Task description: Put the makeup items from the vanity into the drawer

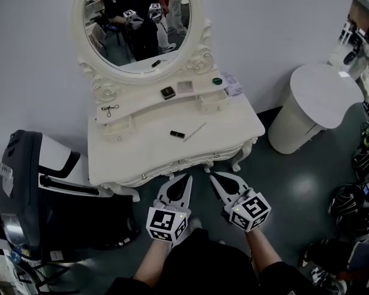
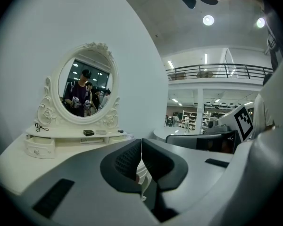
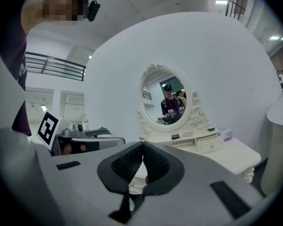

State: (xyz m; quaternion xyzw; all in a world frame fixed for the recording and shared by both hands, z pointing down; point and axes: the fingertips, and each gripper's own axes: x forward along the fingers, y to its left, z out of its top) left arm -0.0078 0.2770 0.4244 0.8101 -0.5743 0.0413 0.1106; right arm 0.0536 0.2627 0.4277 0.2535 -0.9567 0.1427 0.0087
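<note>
**Both claws shut and empty at the vanity's front edge**

The left gripper [image 1: 186, 179] and the right gripper [image 1: 214, 176] hang side by side just off the front of the white vanity [image 1: 234, 128]. Their tips are aimed at it and touch nothing (their marker cubes face up toward the head camera). In the left gripper view the two ribbed pads are pressed flat together with nothing between them. The right gripper view shows the same: jaws fully together, nothing held.

Every makeup item lies on the vanity, apart from both claws. On the main tabletop a small black tube [image 1: 177, 134], which may be a lipstick though it is too small to be sure, lies just beside a thin pale stick [image 1: 195, 131].

The other items are on the raised shelf under the oval mirror [image 1: 138, 23]. From left to right these are a black scissor-handled tool [image 1: 109, 109] at the left end, a dark square compact [image 1: 167, 93], a pale palette [image 1: 184, 87], a green round pot [image 1: 217, 81], and a lilac box [image 1: 232, 86] at the right end. The small drawer [image 1: 212, 101] beneath the shelf's right end sits flush with its housing, shut.

The mirror reflects the person holding the two grippers. A round white side table [image 1: 320, 100] stands to the vanity's right, and a black-and-white machine [image 1: 31, 183] stands close to its left side.
</note>
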